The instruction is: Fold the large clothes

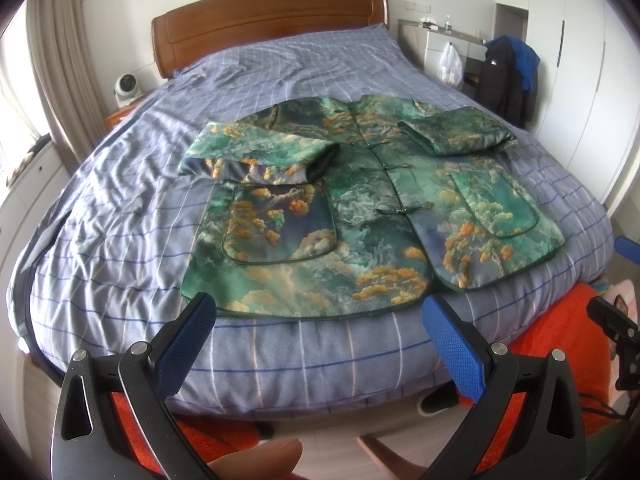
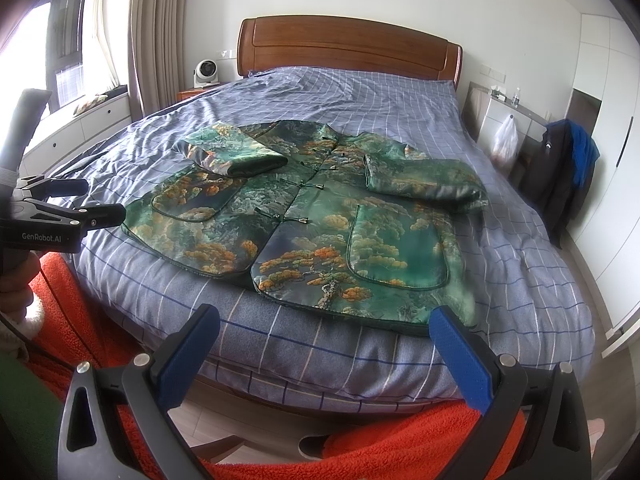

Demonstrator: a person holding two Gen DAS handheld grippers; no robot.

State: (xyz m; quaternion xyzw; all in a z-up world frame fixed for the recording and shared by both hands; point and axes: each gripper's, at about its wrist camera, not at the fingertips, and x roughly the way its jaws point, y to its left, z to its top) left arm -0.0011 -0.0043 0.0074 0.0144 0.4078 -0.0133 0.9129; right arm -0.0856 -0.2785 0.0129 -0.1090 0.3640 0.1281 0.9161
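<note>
Left wrist view: left gripper (image 1: 320, 336) & right gripper (image 2: 324, 344) both spread, empty; jacket (image 1: 360, 208) lay flat on bed (image 1: 120, 220), sleeves folded in.

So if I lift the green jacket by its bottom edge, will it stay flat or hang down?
The jacket would probably hang down: its folded sleeves bend softly. The cloth looks shiny, so it may slip between the fingers. It seems padded, perhaps slightly heavy.

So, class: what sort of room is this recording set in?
Most likely a home bedroom: a large bed with a wooden headboard, built-in white wardrobes, and a curtained window.
</note>
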